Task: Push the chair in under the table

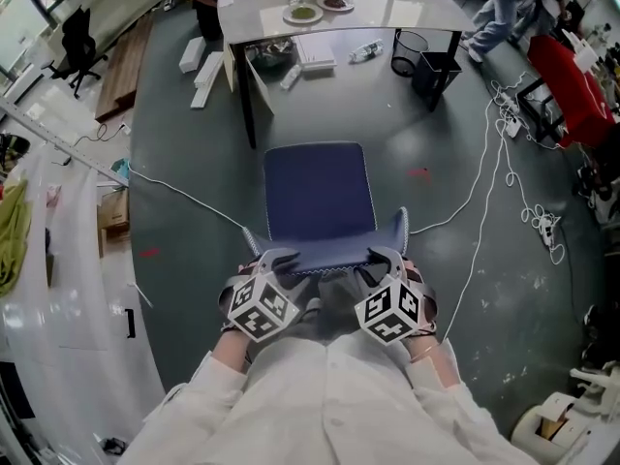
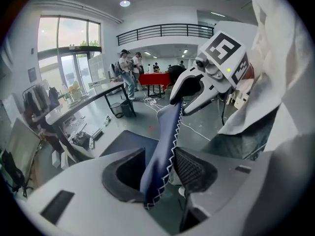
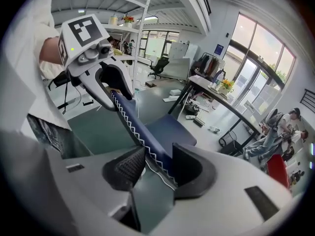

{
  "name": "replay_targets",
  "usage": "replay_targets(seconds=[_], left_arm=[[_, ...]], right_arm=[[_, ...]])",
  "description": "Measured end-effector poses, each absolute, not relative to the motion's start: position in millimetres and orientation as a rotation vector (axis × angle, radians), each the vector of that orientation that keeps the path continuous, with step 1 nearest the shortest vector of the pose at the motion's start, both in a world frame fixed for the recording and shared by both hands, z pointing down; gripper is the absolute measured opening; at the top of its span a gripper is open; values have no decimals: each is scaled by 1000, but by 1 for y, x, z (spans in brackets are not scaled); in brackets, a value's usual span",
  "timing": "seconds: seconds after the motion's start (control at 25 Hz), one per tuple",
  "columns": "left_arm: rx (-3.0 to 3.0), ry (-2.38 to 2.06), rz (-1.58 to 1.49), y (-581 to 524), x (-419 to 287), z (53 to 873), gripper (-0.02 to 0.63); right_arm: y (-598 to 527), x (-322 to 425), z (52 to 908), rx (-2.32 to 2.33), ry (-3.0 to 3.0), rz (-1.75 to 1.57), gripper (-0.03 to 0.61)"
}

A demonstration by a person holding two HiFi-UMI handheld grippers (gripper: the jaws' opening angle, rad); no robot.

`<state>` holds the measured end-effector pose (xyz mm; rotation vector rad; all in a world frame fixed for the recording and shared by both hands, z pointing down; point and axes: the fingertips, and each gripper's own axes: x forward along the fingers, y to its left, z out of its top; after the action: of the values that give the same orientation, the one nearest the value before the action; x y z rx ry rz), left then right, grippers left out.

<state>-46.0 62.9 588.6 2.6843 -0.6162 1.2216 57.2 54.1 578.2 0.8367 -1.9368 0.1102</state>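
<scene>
Head view: chair (image 1: 318, 197) well short of the table (image 1: 387, 13); left gripper view: left gripper (image 2: 160, 171) parted loosely around the backrest (image 2: 165, 132); right gripper view: right gripper (image 3: 160, 168) clamped on it — an uneven push could swing the chair askew.

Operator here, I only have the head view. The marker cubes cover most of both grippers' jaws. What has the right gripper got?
Observer: In the right gripper view, the right gripper has the chair's blue backrest between its jaws, with a pad against each face.
Operator: And the left?
Observer: The left gripper straddles the same backrest edge. Its meshed pad touches the stitching, but I can't tell whether the other pad presses.
Operator: Who is around the table?
Observer: The left gripper view shows two people standing beyond the far end of the table, near a red table.
</scene>
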Motion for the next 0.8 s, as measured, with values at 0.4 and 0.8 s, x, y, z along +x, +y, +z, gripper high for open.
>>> replay_targets(seconds=[0.4, 0.8], left_arm=[[2681, -677, 1224, 28, -52, 589, 184], [2678, -748, 1216, -7, -57, 587, 181]], right_arm=[[24, 53, 579, 861, -1923, 120, 169], [-8, 48, 576, 844, -1966, 88, 169]])
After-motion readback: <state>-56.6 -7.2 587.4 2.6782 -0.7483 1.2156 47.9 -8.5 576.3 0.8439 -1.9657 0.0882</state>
